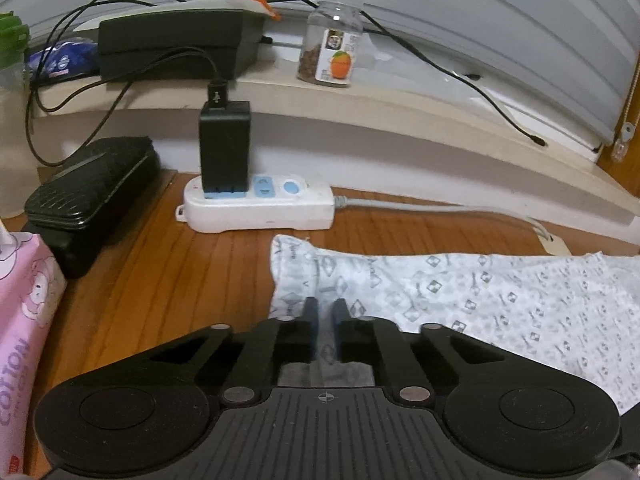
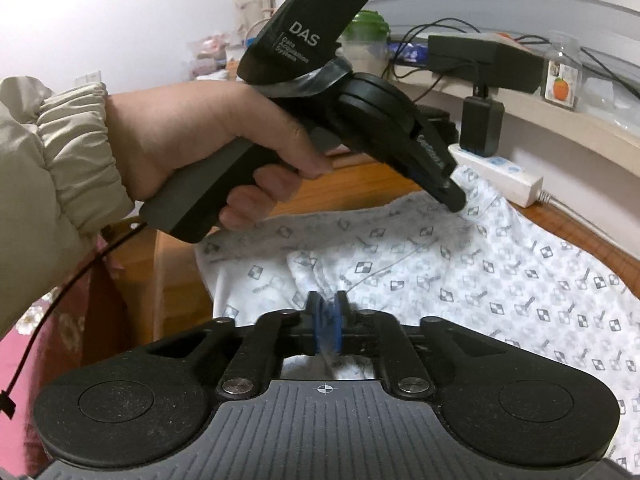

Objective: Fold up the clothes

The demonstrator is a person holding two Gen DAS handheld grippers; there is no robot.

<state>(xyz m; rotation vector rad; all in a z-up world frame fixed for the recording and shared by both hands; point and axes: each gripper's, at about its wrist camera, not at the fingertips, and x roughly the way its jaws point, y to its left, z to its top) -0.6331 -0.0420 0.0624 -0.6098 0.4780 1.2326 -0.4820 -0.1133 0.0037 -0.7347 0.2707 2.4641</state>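
Note:
A white garment [image 1: 480, 300] printed with small grey diamonds lies spread over the wooden table [image 1: 168, 280]. My left gripper [image 1: 324, 308] is shut on a fold of cloth at the garment's far left corner. The right wrist view shows that same left gripper [image 2: 454, 200], held by a person's hand [image 2: 208, 136], pinching the garment [image 2: 440, 264] at its far edge. My right gripper [image 2: 326, 312] is shut on a bunched fold of the garment's near edge, and the cloth rises a little at both grips.
A white power strip [image 1: 260, 204] with a black charger [image 1: 226, 148] sits just beyond the garment. A black case [image 1: 88, 196] and a pink tissue pack [image 1: 24, 320] lie at the left. A jar [image 1: 332, 48] and cables rest on the shelf behind.

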